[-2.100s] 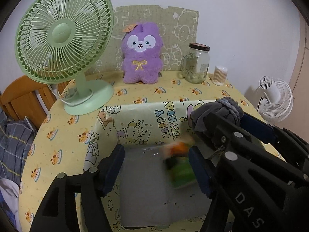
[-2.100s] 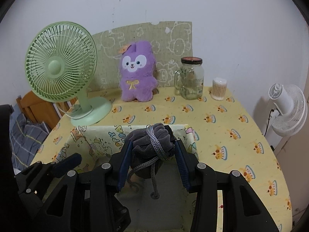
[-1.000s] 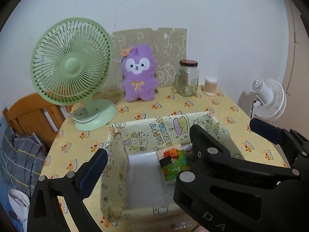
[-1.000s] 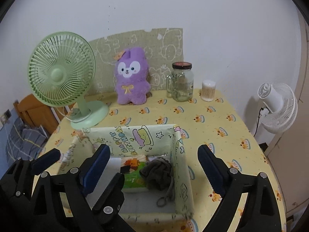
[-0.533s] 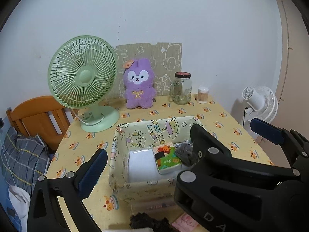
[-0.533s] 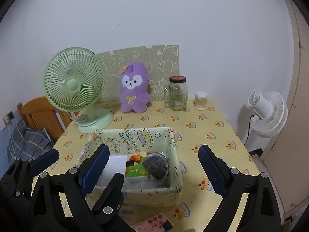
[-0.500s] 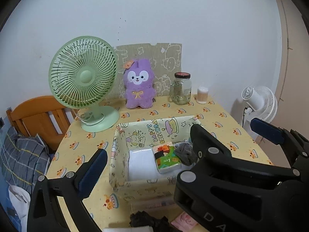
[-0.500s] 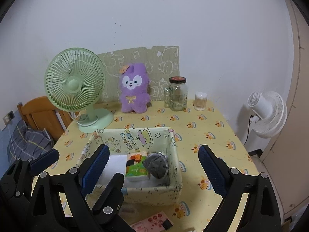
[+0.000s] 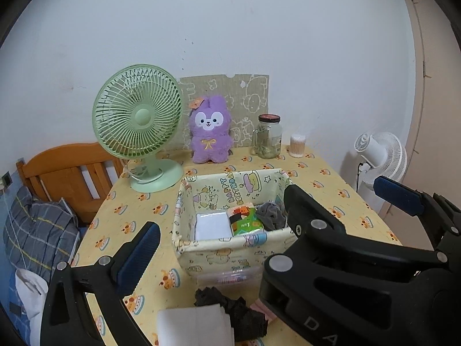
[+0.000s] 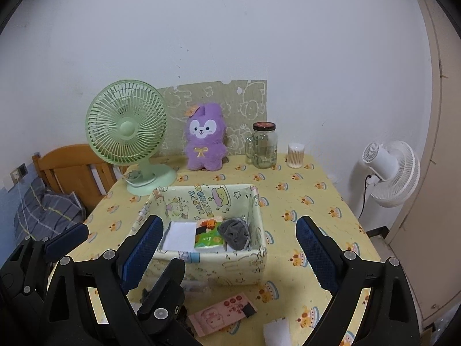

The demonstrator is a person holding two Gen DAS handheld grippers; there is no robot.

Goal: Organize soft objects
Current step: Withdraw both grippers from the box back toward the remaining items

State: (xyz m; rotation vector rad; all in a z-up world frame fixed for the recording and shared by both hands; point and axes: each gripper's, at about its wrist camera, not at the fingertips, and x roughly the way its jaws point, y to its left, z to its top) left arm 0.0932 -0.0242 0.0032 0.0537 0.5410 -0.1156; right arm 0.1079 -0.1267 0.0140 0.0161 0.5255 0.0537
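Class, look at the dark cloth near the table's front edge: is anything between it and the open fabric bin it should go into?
A clear plastic packet lies between the dark cloth and the bin. The bin's front wall must be cleared too. Its top is open.

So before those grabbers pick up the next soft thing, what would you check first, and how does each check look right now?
1. Left gripper open, holding nothing: ok.
2. Right gripper open, holding nothing: ok.
3. Grey pouch fully inside the fabric box: ok.
4. Room left in the box: cannot tell; its floor looks mostly covered.
5. Next items in view, black cloth and white folded cloth near the front edge: ok.
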